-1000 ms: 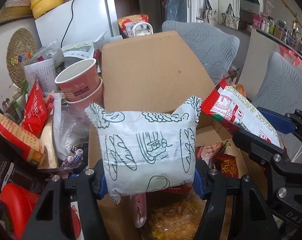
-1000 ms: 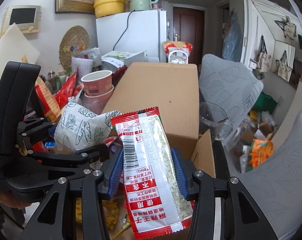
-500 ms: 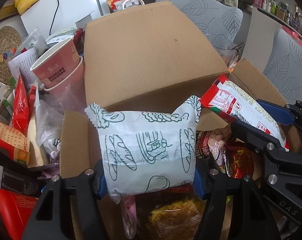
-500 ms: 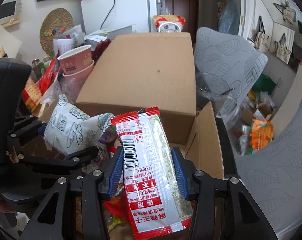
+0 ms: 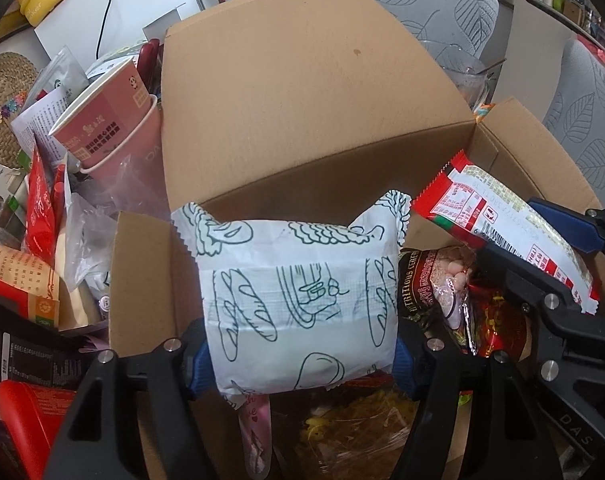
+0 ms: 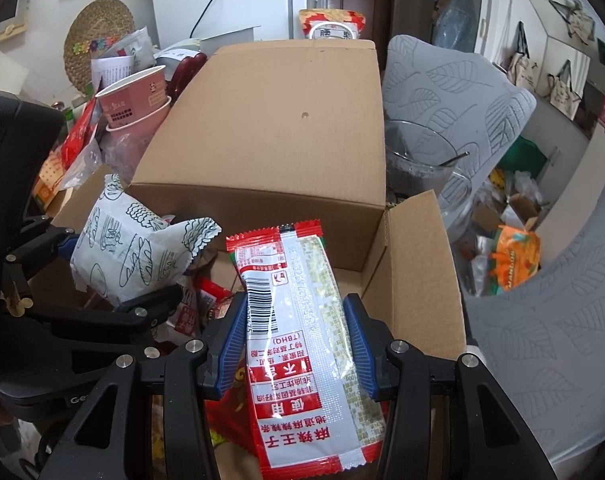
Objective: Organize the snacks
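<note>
My left gripper (image 5: pixel 298 354) is shut on a white snack bag with green bread drawings (image 5: pixel 298 300) and holds it over the open cardboard box (image 5: pixel 302 92). It also shows in the right wrist view (image 6: pixel 142 248). My right gripper (image 6: pixel 292 344) is shut on a long red and silver snack packet (image 6: pixel 302 340), also over the box; the packet shows in the left wrist view (image 5: pixel 502 224). Several snack packs (image 5: pixel 442 288) lie inside the box under both grippers.
The box's tall back flap (image 6: pixel 270 128) stands upright ahead. Stacked pink paper cups (image 5: pixel 110 120) and cluttered packets (image 5: pixel 42 208) sit to the left. A glass with a spoon (image 6: pixel 418 164) and grey leaf-pattern chairs (image 6: pixel 454 84) are to the right.
Both grippers have moved down and forward over the box with their packets still held. The box opening and its contents now fill more of both views.
</note>
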The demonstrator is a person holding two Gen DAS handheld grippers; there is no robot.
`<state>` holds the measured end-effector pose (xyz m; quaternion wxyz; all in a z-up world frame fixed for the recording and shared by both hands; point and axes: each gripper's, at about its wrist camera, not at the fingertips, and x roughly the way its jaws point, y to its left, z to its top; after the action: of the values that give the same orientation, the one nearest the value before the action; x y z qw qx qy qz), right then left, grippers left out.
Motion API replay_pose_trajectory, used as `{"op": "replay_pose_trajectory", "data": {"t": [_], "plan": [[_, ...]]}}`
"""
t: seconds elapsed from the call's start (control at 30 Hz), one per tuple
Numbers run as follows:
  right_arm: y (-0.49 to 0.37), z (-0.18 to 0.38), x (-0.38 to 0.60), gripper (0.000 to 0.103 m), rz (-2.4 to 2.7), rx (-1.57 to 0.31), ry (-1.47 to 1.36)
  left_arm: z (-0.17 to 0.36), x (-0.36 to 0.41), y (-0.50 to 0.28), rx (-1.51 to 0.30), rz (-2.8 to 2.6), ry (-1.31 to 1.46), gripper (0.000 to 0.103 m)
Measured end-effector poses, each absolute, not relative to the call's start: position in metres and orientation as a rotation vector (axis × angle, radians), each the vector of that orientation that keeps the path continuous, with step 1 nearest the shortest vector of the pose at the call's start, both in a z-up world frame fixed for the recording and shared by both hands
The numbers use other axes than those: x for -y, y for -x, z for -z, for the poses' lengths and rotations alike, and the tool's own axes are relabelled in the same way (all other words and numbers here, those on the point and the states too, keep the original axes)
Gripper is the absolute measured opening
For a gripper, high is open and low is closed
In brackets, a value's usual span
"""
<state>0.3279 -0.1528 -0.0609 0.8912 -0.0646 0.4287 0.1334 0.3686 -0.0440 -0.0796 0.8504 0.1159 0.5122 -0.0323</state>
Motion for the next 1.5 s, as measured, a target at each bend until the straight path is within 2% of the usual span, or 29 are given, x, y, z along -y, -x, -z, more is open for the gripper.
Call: {"op": "replay_pose_trajectory", "data": {"t": [0.23, 0.3, 0.57, 0.67, 0.7, 0.77, 1.13, 1.5], "plan": [[-0.322, 0.057, 0.151, 0.050, -0.263, -0.890, 0.155, 0.089, 0.045, -0.382, -1.132, 0.064, -0.219, 0.072], [-0.320, 0.053, 0.151, 0.057, -0.246, -0.878, 0.166, 0.089, 0.043, -0.384, -1.131, 0.069, -0.199, 0.072], [-0.313, 0.043, 0.157, 0.057, -0.233, -0.870, 0.159, 0.083, 0.035, -0.369, -1.102, 0.065, -0.216, 0.075], [-0.308, 0.038, 0.158, 0.057, -0.228, -0.860, 0.158, 0.078, 0.032, -0.360, -1.075, 0.053, -0.214, 0.083], [-0.307, 0.037, 0.159, 0.057, -0.227, -0.858, 0.159, 0.074, 0.031, -0.357, -1.060, 0.043, -0.218, 0.091], [-0.303, 0.032, 0.160, 0.057, -0.226, -0.851, 0.159, 0.067, 0.029, -0.352, -1.022, 0.028, -0.226, 0.099], [-0.277, -0.002, 0.165, 0.057, -0.220, -0.782, 0.143, 0.020, 0.019, -0.313, -0.924, 0.016, -0.185, 0.099], [-0.223, -0.062, 0.165, 0.057, -0.238, -0.633, 0.127, -0.059, 0.019, -0.251, -0.752, 0.008, -0.155, 0.099]]}}
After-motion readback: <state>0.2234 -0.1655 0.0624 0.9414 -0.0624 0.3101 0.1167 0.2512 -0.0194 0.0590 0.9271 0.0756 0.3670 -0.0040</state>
